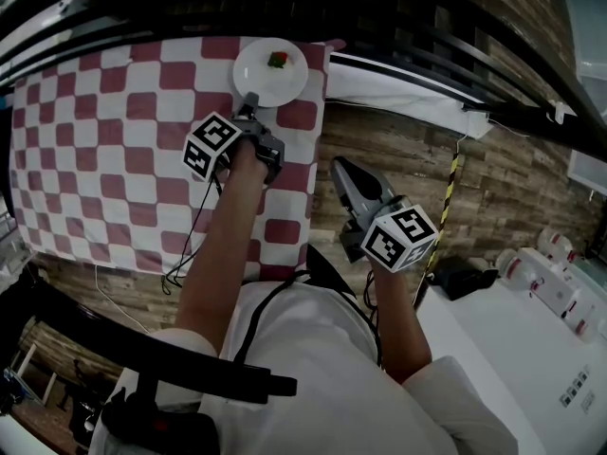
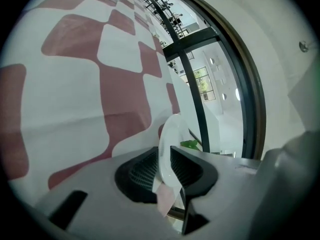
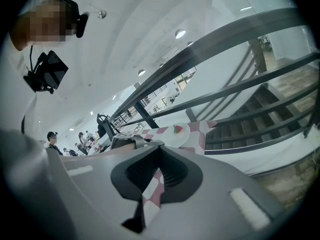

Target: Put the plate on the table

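A small white plate (image 1: 270, 72) with a red and green bit of food (image 1: 277, 60) lies at the far right corner of the red-and-white checked table (image 1: 95, 140). My left gripper (image 1: 251, 100) is shut on the plate's near rim. In the left gripper view the plate's rim (image 2: 170, 144) runs edge-on between the jaws, with the green bit (image 2: 190, 145) just beyond. My right gripper (image 1: 341, 167) hangs over the wooden floor to the right of the table, jaws together and holding nothing. From the right gripper view (image 3: 156, 176) the plate (image 3: 177, 134) shows flat on the cloth.
A dark railing (image 1: 427, 36) and steps run past the table's far side. A white ledge (image 1: 398, 88) lies right of the plate. A yellow-black striped strip (image 1: 446, 197) crosses the floor. White counters (image 1: 531, 349) with bottles stand at the lower right. Several people stand in the distance (image 3: 82, 139).
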Demonstrator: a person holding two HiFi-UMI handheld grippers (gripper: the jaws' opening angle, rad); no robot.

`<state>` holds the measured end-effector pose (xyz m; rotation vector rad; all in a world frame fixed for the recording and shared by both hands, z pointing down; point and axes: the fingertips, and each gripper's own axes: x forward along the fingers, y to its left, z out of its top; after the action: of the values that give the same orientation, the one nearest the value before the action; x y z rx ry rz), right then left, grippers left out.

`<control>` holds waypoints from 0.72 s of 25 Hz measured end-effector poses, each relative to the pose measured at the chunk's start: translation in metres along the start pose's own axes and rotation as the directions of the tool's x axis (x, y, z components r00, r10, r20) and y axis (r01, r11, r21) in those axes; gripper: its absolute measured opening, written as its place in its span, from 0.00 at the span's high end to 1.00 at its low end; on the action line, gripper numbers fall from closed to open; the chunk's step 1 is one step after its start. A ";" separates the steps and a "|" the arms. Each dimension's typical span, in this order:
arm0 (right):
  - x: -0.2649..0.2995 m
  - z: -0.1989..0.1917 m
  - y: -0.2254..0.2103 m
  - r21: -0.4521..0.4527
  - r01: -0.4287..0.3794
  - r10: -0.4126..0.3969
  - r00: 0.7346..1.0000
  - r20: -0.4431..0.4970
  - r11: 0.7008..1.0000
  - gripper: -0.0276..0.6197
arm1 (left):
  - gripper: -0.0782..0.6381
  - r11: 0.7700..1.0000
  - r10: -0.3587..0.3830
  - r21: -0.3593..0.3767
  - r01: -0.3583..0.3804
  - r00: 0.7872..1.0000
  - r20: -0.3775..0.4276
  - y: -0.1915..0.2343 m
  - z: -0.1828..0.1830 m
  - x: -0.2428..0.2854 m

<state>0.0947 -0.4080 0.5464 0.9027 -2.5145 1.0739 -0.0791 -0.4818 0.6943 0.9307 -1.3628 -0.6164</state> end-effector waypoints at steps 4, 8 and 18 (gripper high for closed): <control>-0.004 -0.001 0.001 -0.004 0.003 -0.003 1.000 0.001 1.000 0.95 | 0.74 1.000 -0.007 0.001 0.007 1.000 -0.005 -0.001 0.000 -0.002; -0.007 0.000 0.005 -0.006 0.004 -0.004 1.000 0.007 1.000 0.95 | 0.73 1.000 -0.021 0.011 0.022 1.000 -0.021 -0.001 -0.003 -0.009; -0.008 0.001 0.031 -0.015 -0.010 0.011 0.999 0.035 1.000 0.95 | 0.80 0.989 -0.139 0.032 0.142 0.987 -0.076 -0.015 -0.003 -0.032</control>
<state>0.0811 -0.3884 0.5241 0.9129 -2.5547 1.0508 -0.0784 -0.4619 0.6646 1.0769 -1.2539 -0.6586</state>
